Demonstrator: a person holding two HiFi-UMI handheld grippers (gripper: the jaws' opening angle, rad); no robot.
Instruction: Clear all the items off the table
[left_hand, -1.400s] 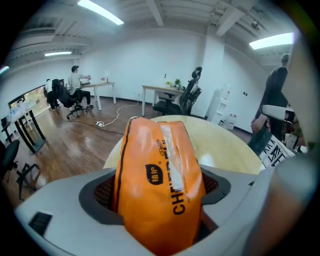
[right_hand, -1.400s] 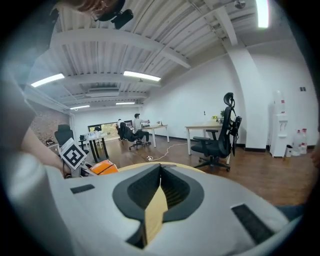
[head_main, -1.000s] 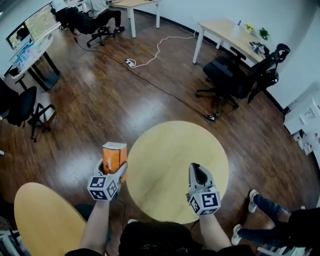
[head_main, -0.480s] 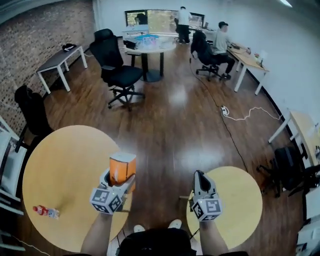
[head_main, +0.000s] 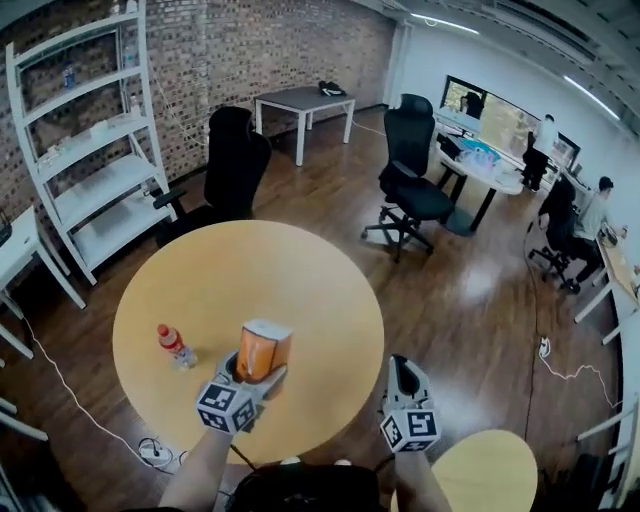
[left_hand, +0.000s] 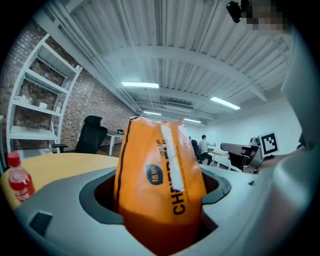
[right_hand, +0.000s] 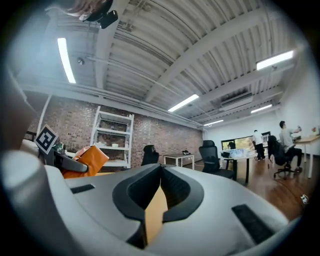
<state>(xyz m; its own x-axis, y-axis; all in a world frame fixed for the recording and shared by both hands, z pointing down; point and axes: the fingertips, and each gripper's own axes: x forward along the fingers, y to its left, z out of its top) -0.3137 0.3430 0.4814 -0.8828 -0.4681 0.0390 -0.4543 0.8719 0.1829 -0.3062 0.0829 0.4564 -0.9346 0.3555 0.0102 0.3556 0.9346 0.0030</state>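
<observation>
Both grippers have swung round with the person: a second ago they hung over a small bare round table, and now they face a larger round tabletop (head_main: 300, 270) with a brick wall behind it.

Nearest, the left gripper (head_main: 255, 378) has its jaws spread wide around an orange bag (left_hand: 160, 175) and clamped on its sides. It carries the bag upright over the near part of the tabletop, and the bag does not look set down. The right gripper (head_main: 402, 366) hovers beside the tabletop's near right edge with its jaws pressed together and nothing between them. Behind it, at the bottom right of the head view, an edge of the small table (head_main: 485, 470) shows with nothing on the part in view.

To the left of the bag, a red bottle (head_main: 174, 345) stands upright on the tabletop, near the bag but apart from it. Farther off are two black office chairs (head_main: 235, 165), a white shelf unit (head_main: 95, 150) and the brick wall (head_main: 260, 50).

As a judgement, the job is well advanced. The small table looks cleared, and the bag seems to be the last load, still in hand and waiting to be put down near the bottle. Whether the bottle must move too, I cannot tell.
</observation>
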